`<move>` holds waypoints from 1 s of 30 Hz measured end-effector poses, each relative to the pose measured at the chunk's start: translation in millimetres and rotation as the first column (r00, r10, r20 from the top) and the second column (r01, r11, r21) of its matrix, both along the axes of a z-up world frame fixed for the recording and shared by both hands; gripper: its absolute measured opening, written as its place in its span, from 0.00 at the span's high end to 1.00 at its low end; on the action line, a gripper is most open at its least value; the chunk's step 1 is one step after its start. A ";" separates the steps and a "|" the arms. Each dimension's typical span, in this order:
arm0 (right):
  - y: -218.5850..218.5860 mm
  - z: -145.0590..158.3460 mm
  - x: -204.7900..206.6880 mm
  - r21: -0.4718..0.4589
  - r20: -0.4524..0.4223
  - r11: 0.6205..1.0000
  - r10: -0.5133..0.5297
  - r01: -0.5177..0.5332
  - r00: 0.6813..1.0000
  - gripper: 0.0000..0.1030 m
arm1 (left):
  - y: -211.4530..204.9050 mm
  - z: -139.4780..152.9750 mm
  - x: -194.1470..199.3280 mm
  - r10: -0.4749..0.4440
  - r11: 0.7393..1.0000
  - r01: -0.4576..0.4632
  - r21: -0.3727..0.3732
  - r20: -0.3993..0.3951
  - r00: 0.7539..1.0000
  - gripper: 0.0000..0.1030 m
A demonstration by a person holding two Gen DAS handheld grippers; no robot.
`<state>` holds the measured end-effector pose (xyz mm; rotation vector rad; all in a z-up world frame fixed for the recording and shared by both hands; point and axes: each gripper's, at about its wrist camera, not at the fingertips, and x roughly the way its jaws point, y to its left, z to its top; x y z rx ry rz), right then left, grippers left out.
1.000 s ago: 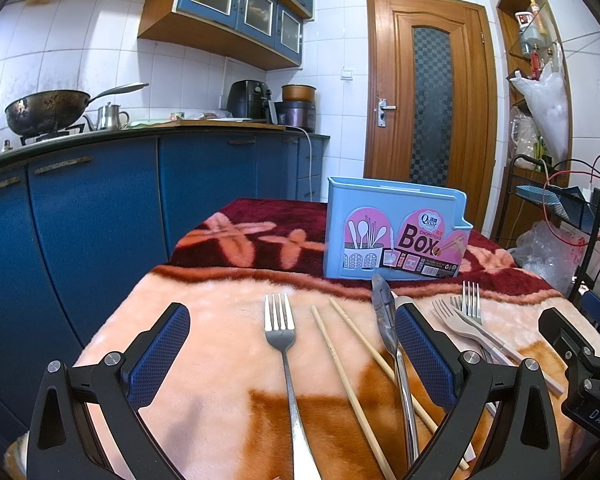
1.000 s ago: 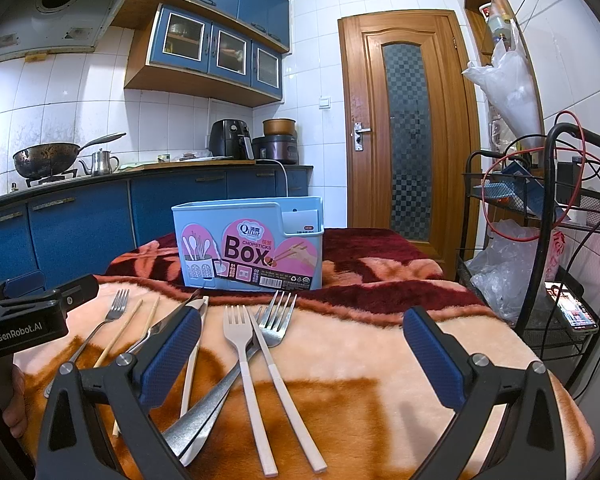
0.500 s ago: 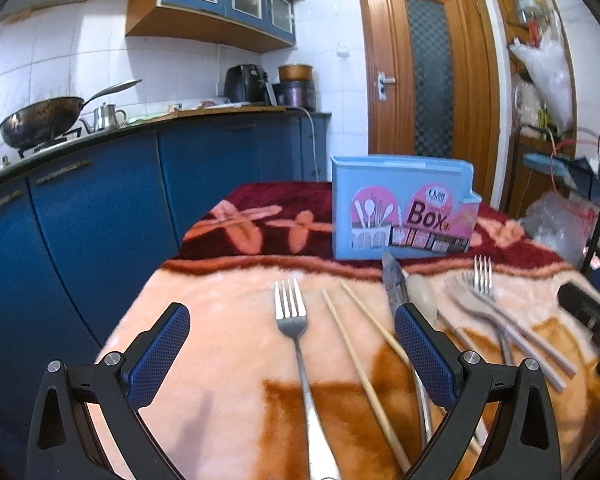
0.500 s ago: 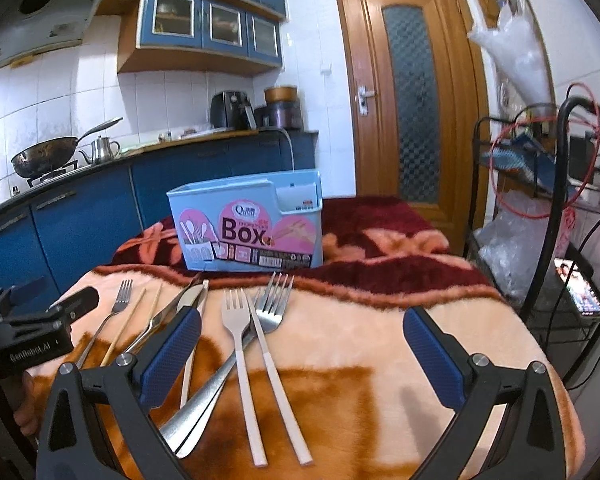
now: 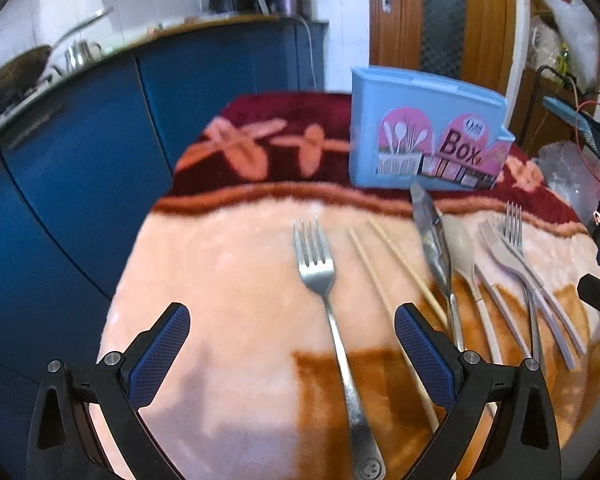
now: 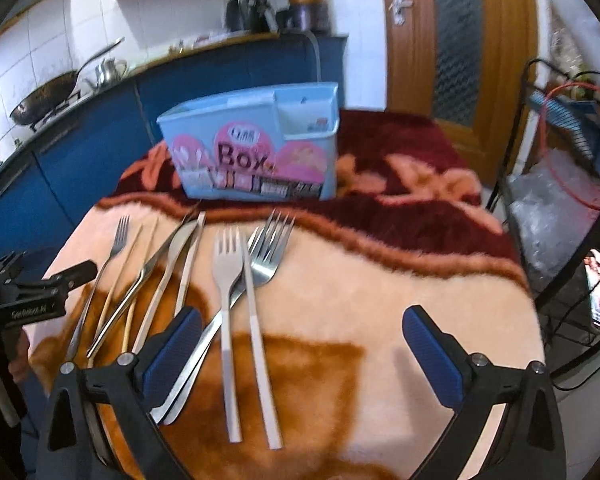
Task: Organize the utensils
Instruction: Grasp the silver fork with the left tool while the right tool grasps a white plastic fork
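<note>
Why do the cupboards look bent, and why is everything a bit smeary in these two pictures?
Fisheye lenses bow the blue cabinets in the left wrist view and leave dark corners in both. In the right wrist view, motion blur softens the blue utensil box lettering and the white-handled forks; the left wrist view's steel fork is soft too.

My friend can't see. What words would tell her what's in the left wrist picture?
An open left gripper hovers over a steel fork lying on a peach blanket. To the fork's right lie chopsticks, a knife and more forks, with a blue utensil box standing behind them.
</note>
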<state>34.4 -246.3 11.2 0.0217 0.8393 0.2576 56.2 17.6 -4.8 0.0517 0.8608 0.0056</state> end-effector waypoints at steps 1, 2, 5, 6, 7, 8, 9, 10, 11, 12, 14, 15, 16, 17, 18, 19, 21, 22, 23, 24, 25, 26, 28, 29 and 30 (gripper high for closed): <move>1.0 -0.2 1.8 -0.011 -0.016 1.000 0.012 -0.012 1.000 0.06 | -0.1 -1.4 3.5 -0.010 1.000 0.010 -0.001 -0.028 1.000 0.01; 2.9 -0.4 4.1 -0.027 -0.034 0.999 0.032 -0.033 0.999 0.10 | -0.9 -2.8 5.3 -0.017 1.000 0.017 -0.002 -0.053 0.998 0.01; 7.4 -1.2 12.3 -0.054 -0.085 0.995 0.073 -0.078 0.994 0.22 | -4.6 -11.0 13.6 -0.055 0.998 0.052 -0.020 -0.145 0.988 0.02; 8.5 -2.7 17.1 -0.055 -0.119 0.994 0.087 -0.094 0.989 0.27 | -6.8 -15.1 16.6 -0.074 0.997 0.070 -0.030 -0.176 0.982 0.04; 8.8 -3.9 20.1 -0.051 -0.143 0.993 0.094 -0.102 0.985 0.30 | -7.6 -18.4 19.0 -0.087 0.996 0.081 -0.039 -0.201 0.976 0.06; 8.9 -5.4 22.7 -0.048 -0.167 0.993 0.100 -0.109 0.981 0.36 | -6.3 -18.0 20.3 -0.092 0.995 0.081 -0.059 -0.210 0.973 0.06; 9.4 -7.5 26.1 -0.044 -0.195 0.992 0.107 -0.118 0.975 0.42 | -4.6 -18.6 22.7 -0.089 0.994 0.073 -0.078 -0.232 0.969 0.06; 10.2 -9.7 29.6 -0.042 -0.223 0.991 0.115 -0.127 0.968 0.44 | -3.8 -18.0 24.1 -0.090 0.993 0.069 -0.091 -0.247 0.965 0.06; 11.8 -12.1 32.9 -0.049 -0.253 0.989 0.122 -0.139 0.960 0.47 | -0.5 -19.6 27.1 -0.090 0.991 0.058 -0.123 -0.277 0.957 0.06; 13.0 -13.8 34.1 -0.054 -0.268 0.988 0.125 -0.144 0.955 0.50 | 2.0 -20.5 30.0 -0.089 0.989 0.050 -0.141 -0.292 0.952 0.06; 17.6 -19.5 37.8 -0.061 -0.317 0.984 0.142 -0.170 0.938 0.52 | 5.4 -22.2 34.2 -0.090 0.987 0.041 -0.156 -0.320 0.943 0.05; 19.0 -21.6 39.0 -0.065 -0.332 0.982 0.145 -0.176 0.932 0.52 | 4.2 -22.5 34.8 -0.100 0.987 0.053 -0.150 -0.327 0.940 0.05; 20.6 -23.0 39.7 -0.077 -0.341 0.981 0.144 -0.180 0.929 0.52 | 4.5 -22.1 34.7 -0.106 0.987 0.058 -0.151 -0.331 0.937 0.05; 22.1 -23.9 40.9 -0.088 -0.346 0.979 0.144 -0.185 0.927 0.52 | 4.4 -22.4 34.5 -0.117 0.986 0.068 -0.153 -0.338 0.934 0.05; 24.1 -24.8 41.7 -0.102 -0.352 0.975 0.148 -0.195 0.924 0.52 | 4.9 -22.5 36.1 -0.123 0.985 0.073 -0.155 -0.344 0.931 0.05; 26.0 -25.1 42.1 -0.116 -0.358 0.972 0.151 -0.204 0.921 0.51 | 4.6 -22.8 37.2 -0.129 0.985 0.079 -0.154 -0.351 0.927 0.04; 28.0 -25.1 43.9 -0.131 -0.372 0.969 0.149 -0.211 0.916 0.52 | 6.5 -22.6 39.7 -0.134 0.984 0.081 -0.159 -0.361 0.923 0.03; 28.6 -25.1 44.6 -0.138 -0.379 0.967 0.147 -0.213 0.913 0.53 | 6.9 -22.8 40.9 -0.137 0.983 0.081 -0.163 -0.364 0.921 0.01; 29.4 -24.5 45.7 -0.145 -0.387 0.965 0.147 -0.217 0.911 0.55 | 5.0 -23.7 41.3 -0.149 0.983 0.098 -0.153 -0.372 0.916 0.01; 31.1 -24.3 48.3 -0.152 -0.393 0.963 0.146 -0.221 0.908 0.59 | 3.3 -23.3 42.2 -0.162 0.983 0.114 -0.144 -0.389 0.907 0.01; 32.2 -23.3 49.0 -0.154 -0.396 0.962 0.148 -0.225 0.906 0.61 | 3.4 -23.2 43.7 -0.166 0.983 0.116 -0.145 -0.408 0.898 0.01; 34.2 -22.4 50.2 -0.158 -0.397 0.961 0.148 -0.226 0.906 0.66 | 3.3 -23.0 46.2 -0.167 0.982 0.109 -0.152 -0.446 0.879 0.01; 37.6 -19.9 51.8 -0.166 -0.394 0.960 0.147 -0.228 0.907 0.74 | 4.8 -21.7 47.4 -0.155 0.983 0.088 -0.163 -0.467 0.871 0.02; 38.0 -18.9 52.3 -0.164 -0.392 0.960 0.149 -0.228 0.908 0.87 | 5.5 -20.9 46.9 -0.145 0.984 0.078 -0.160 -0.466 0.873 0.05; 36.5 -18.5 53.1 -0.149 -0.392 0.965 0.143 -0.217 0.909 0.92 | 5.4 -19.9 46.9 -0.145 0.984 0.080 -0.157 -0.460 0.876 0.08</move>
